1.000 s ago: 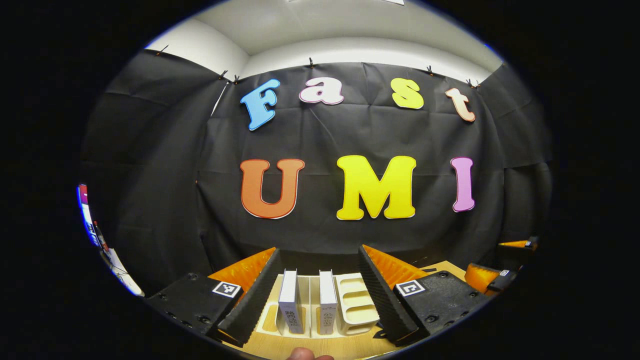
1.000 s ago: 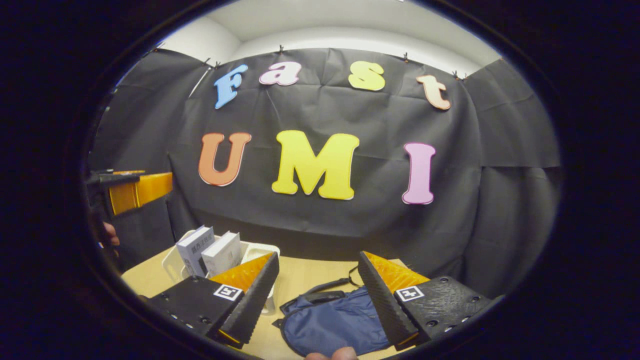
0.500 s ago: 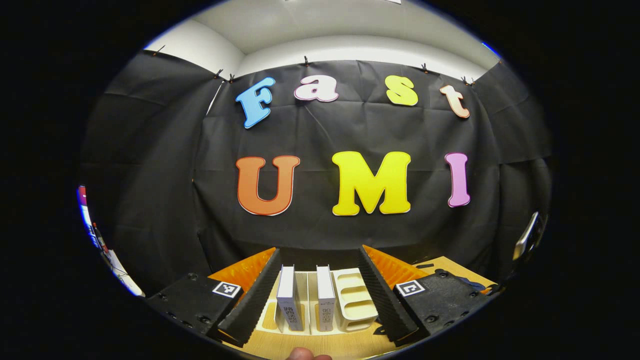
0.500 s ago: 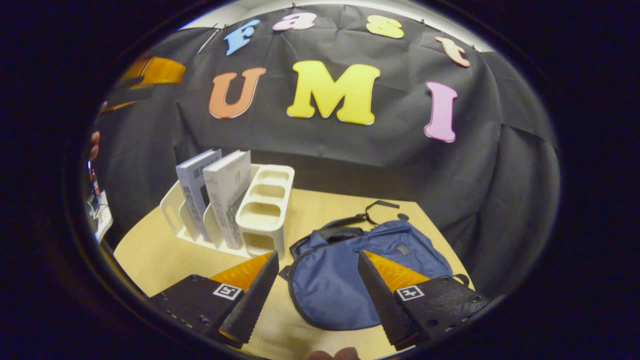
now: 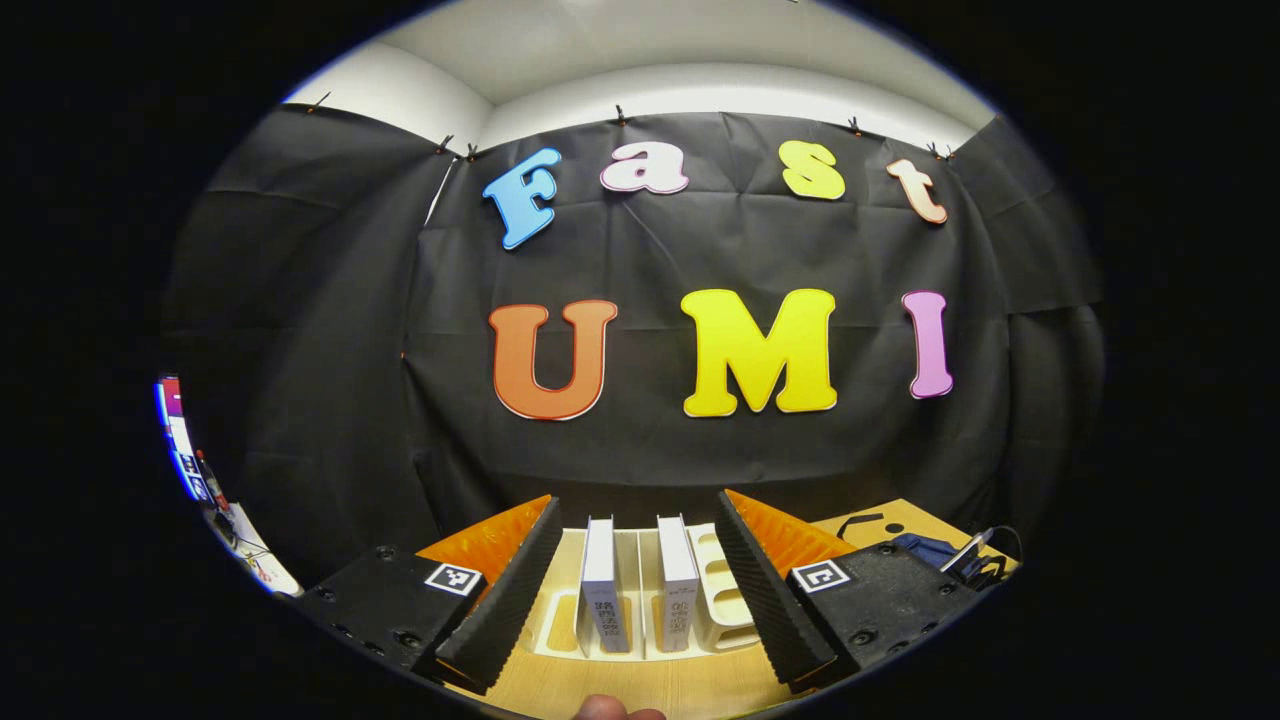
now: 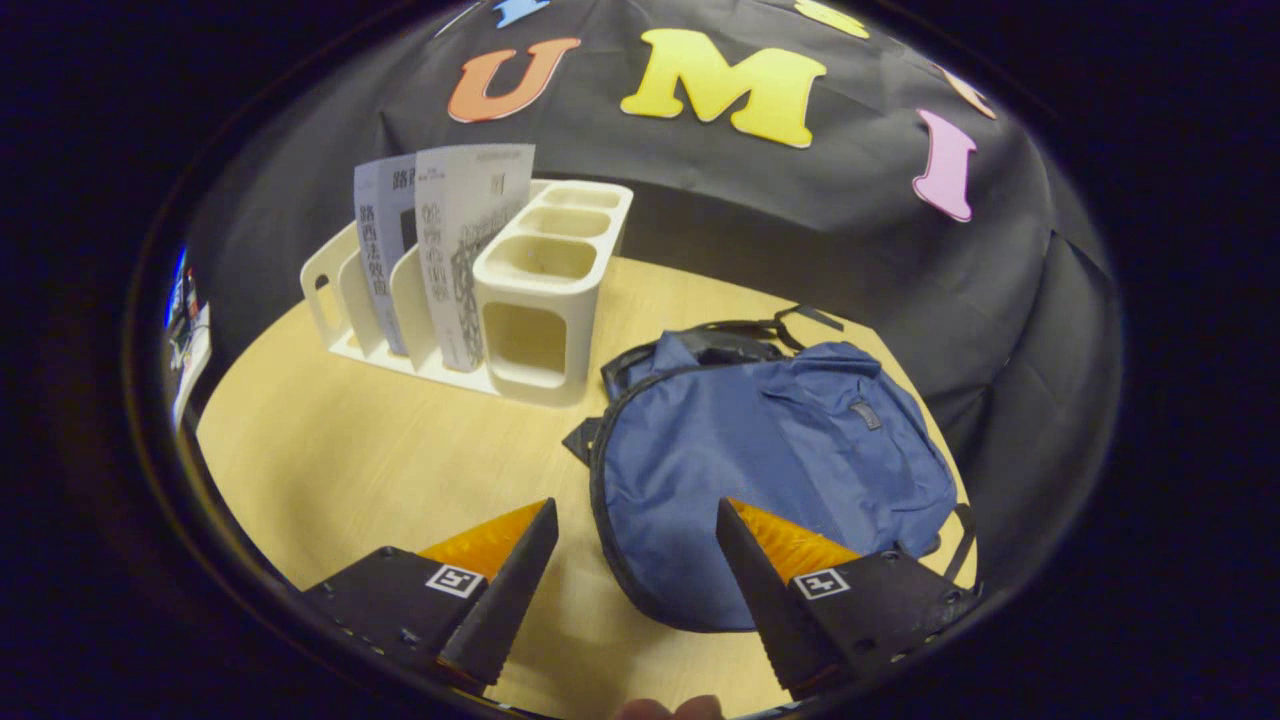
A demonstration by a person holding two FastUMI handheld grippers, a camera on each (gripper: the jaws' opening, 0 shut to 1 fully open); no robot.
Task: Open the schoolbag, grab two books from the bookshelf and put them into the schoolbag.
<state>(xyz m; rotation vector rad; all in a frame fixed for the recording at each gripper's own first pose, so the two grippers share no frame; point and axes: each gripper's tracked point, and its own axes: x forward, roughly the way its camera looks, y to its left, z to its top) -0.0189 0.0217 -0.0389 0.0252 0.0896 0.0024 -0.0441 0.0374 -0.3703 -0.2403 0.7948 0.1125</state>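
Right gripper view, bottom centre: right gripper (image 6: 630, 590) pitched down toward wooden table (image 6: 380, 460), fingers spread wide, nothing between them. Just past the tips, centre-right of frame: blue schoolbag (image 6: 770, 480) lying flat, zip closed, black straps at its far end. Upper left: cream bookshelf (image 6: 545, 290) standing on the table, close to the bag's top-left edge. Two books (image 6: 445, 245) upright in its slots, side by side.

Left gripper view, bottom centre: left gripper (image 5: 640, 585) held level, aimed straight at the bookshelf (image 5: 725, 600), fingers wide open, empty. Both books (image 5: 640, 585) framed in the gap between the fingers, spines facing the camera, apart from the fingers. Lower right edge: corner of the schoolbag (image 5: 925, 548).
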